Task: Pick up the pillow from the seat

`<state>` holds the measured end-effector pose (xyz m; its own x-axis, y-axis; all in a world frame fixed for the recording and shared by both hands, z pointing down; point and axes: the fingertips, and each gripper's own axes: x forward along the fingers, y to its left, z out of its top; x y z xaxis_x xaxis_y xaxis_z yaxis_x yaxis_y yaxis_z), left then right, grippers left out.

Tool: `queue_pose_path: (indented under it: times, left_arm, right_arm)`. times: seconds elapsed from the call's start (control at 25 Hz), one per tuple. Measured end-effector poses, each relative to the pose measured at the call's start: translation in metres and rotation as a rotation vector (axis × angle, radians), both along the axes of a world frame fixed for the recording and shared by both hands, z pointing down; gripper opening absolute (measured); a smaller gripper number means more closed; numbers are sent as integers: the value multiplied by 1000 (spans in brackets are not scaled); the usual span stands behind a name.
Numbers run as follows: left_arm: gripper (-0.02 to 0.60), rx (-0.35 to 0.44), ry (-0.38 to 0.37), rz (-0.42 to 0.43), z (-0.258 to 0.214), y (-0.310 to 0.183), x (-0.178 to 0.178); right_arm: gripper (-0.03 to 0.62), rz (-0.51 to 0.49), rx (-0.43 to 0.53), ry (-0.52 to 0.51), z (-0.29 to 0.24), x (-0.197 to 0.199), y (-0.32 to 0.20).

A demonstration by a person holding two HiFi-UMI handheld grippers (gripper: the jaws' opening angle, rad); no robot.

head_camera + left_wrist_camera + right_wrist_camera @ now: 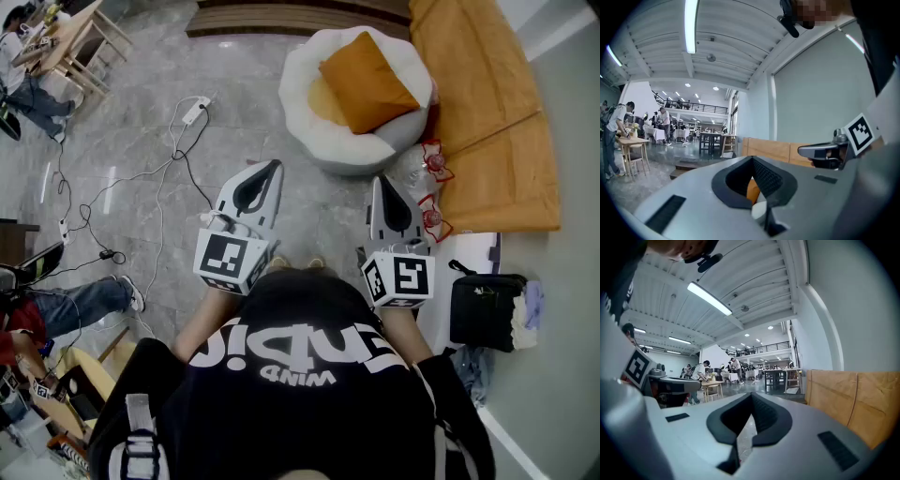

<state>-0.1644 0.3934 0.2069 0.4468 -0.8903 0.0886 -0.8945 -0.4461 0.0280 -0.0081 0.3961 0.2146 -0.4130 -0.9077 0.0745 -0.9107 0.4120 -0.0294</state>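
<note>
Shut and empty, the left gripper (272,170) and right gripper (383,182) aim level at the far pillow (367,82) on its seat (302,120), seemingly poised to reach.

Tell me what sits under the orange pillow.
The pillow lies on a round white seat; an orange patch shows at its left. Whatever is directly beneath is covered.

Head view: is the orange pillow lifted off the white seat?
No, the orange pillow lies on the white seat, with the left gripper and right gripper both short of it.
</note>
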Motion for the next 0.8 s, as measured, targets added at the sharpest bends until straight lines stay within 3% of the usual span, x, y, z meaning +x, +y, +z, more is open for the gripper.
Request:
queue_pose_path:
  times: [0.56,0.8]
  left_arm:
    - [8,-14,16,21,3,11,-23]
    - [8,-63,25,61,20,11,-38]
  right_arm:
    - [21,-7,-8,-28,-3,-20,11]
    - [21,20,-8,3,-1,-27,16]
